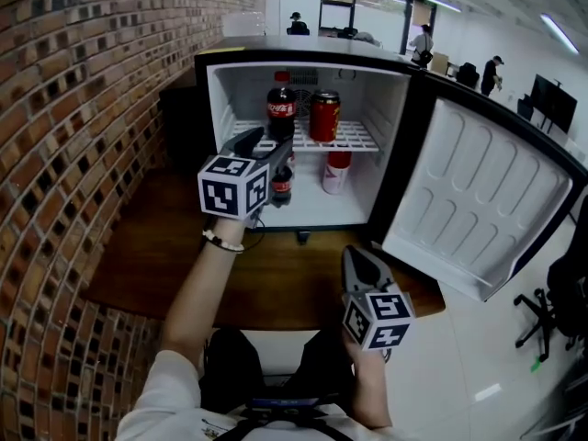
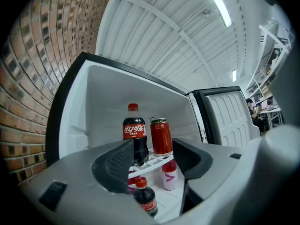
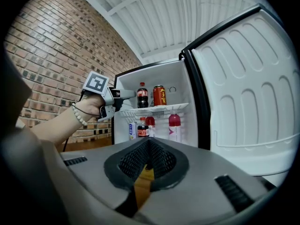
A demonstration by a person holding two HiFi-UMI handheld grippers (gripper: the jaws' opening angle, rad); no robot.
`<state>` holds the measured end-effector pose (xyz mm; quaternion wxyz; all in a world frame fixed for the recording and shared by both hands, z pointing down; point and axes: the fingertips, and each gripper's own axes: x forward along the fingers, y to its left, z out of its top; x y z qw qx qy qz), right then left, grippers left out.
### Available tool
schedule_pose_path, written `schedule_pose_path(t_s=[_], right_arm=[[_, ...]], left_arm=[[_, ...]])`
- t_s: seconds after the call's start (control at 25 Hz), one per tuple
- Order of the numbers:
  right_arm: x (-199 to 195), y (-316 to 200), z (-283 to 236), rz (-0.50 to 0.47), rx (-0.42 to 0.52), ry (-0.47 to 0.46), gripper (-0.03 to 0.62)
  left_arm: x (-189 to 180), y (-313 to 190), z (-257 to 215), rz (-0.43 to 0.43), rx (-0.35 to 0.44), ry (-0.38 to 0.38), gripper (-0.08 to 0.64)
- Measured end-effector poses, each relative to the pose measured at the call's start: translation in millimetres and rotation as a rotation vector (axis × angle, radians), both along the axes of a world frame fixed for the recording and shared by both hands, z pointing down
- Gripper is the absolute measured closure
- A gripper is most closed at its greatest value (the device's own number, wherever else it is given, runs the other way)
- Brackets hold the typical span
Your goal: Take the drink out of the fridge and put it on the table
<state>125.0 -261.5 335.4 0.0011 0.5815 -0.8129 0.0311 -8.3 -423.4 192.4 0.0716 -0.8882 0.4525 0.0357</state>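
Head view steeply down, both gripper views facing the same fridge (image 1: 381, 108)

Wire shelf (image 1: 360, 139): cola bottle (image 1: 281, 101), red can (image 1: 324, 116). Wooden table (image 1: 276, 281): open fridge (image 1: 390, 118).

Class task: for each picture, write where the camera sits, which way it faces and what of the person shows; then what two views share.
Head view: on the head, looking steeply down at the open fridge and table; both forearms, left gripper, right gripper show.
Left gripper view: on the left gripper, facing into the fridge between its open jaws, at cola bottle and red can.
Right gripper view: on the right gripper, facing the fridge over its shut jaws; left hand shows.
Shared: both gripper views show cola bottle and red can.
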Motion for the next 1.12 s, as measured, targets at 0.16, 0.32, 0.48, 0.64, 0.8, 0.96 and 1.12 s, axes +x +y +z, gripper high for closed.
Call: schedule_pose_path(t_s=[0.16,0.32,0.48,0.64,0.8,0.96,1.12], right_arm=[[8,-1,0,0.011,0.0,-0.013,0.604],[18,-1,-1,0.023,0.002,-0.023,0.604],[29,-1,-1,0.039,0.001,-0.034,0.604],[33,-2,-4,0.046,0.009,-0.042,0.604],[33,-3,-3,0.044,0.007,-0.043,0.604],[36,-3,-2,0.051,0.007,-0.044,0.604],[37,-3,-3,0.053,0.007,-0.046,0.604]], left_arm=[[8,-23,-9,-0.01,-0.027,-0.018,0.179],[11,-48,-17,-0.037,-0.045,-0.035,0.143],[8,-76,-22,-0.072,-0.073,-0.038,0.14],[10,-93,-28,-0.072,-0.091,-0.039,0.14],[16,-102,-29,-0.054,-0.105,-0.059,0.175],[21,-102,-31,-0.051,-0.094,-0.073,0.212],[20,-104,-32,-0.052,-0.097,-0.062,0.241]])
